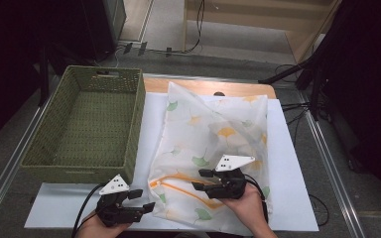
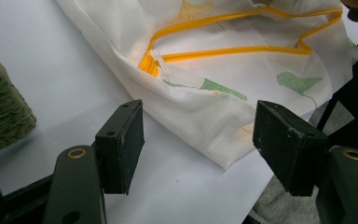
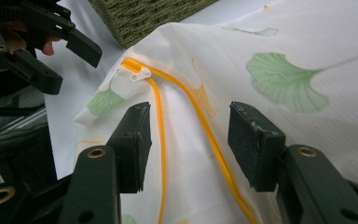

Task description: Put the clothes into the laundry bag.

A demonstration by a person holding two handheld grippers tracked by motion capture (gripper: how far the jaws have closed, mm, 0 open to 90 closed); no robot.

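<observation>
a: where's the mesh bag (image 1: 213, 148)?
b: lying flat on the white sheet (image 1: 287, 163) over the bench (image 1: 208, 87), just right of the woven basket (image 1: 87, 124). white mesh, printed with green and orange leaves.

a: and the zipper?
b: orange zipper (image 2: 242, 49) running along the bag's near end, partly undone. white zipper pull (image 3: 140, 73) at the end of the zipper nearest the basket, close to the bag's near corner.

a: left hand-held gripper (image 1: 138, 201)?
b: at the bag's near corner, on the basket side, low over the white sheet. jaws spread, nothing pinched. in the left gripper view the corner of the bag lies between the two pads (image 2: 121, 144), touching neither as far as can be told.

a: right hand-held gripper (image 1: 202, 180)?
b: over the bag itself, farther from the basket than the left one. jaws spread here too, pinching nothing. in the right gripper view both orange zipper lines run up between the pads (image 3: 254, 142), mesh beneath them; whether the pads rest on the mesh can't be told.

a: basket contents?
b: open top, green weave, handle slot in the far wall.
</observation>
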